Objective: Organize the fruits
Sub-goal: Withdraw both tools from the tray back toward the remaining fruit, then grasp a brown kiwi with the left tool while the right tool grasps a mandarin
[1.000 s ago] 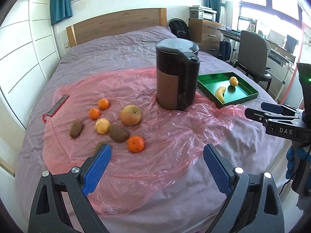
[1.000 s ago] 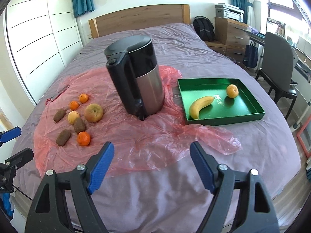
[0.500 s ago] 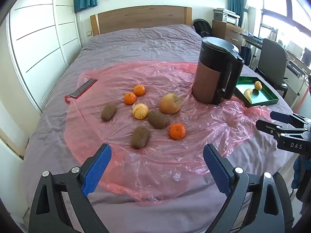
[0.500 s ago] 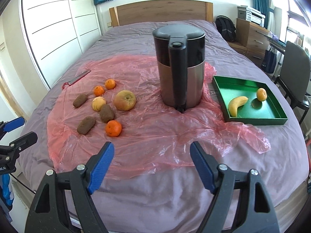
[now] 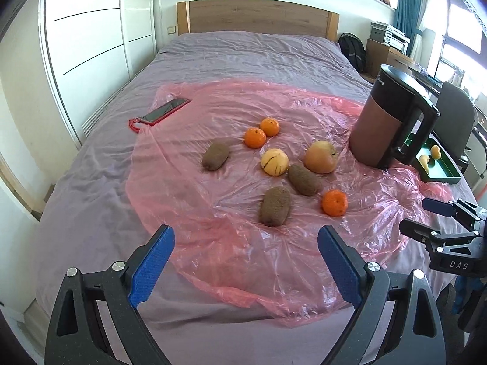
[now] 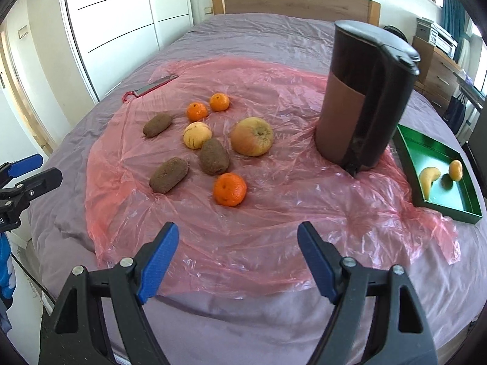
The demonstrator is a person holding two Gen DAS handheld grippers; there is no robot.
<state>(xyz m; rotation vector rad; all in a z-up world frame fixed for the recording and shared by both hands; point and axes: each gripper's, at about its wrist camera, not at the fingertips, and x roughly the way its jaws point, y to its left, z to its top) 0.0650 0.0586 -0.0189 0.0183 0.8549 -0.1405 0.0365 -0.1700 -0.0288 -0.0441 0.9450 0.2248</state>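
Observation:
Loose fruit lies on a pink plastic sheet (image 5: 274, 258) spread over the bed: three kiwis, the nearest kiwi (image 5: 275, 206) (image 6: 169, 175), three mandarins, the nearest mandarin (image 5: 334, 203) (image 6: 229, 189), a yellow striped fruit (image 5: 274, 161) (image 6: 197, 134) and a big apple (image 5: 321, 156) (image 6: 251, 136). A green tray (image 6: 470, 213) (image 5: 441, 176) at the right holds a banana (image 6: 428, 179) and a small orange fruit (image 6: 455, 169). My left gripper (image 5: 245, 246) hangs open over the sheet's near edge, short of the kiwi. My right gripper (image 6: 237, 245) is open too, empty, just before the mandarin.
A tall black and brown kettle (image 6: 363, 97) (image 5: 392, 118) stands between the fruit and the tray. A red-cased phone (image 5: 162, 112) lies at the sheet's far left. White wardrobe doors (image 5: 91, 54) line the left side; a chair (image 5: 455, 115) and drawers stand right.
Both grippers swept left along the bed and sank a little. The fruit cluster now sits ahead of both, and the kettle and tray have slid to the right of each view.

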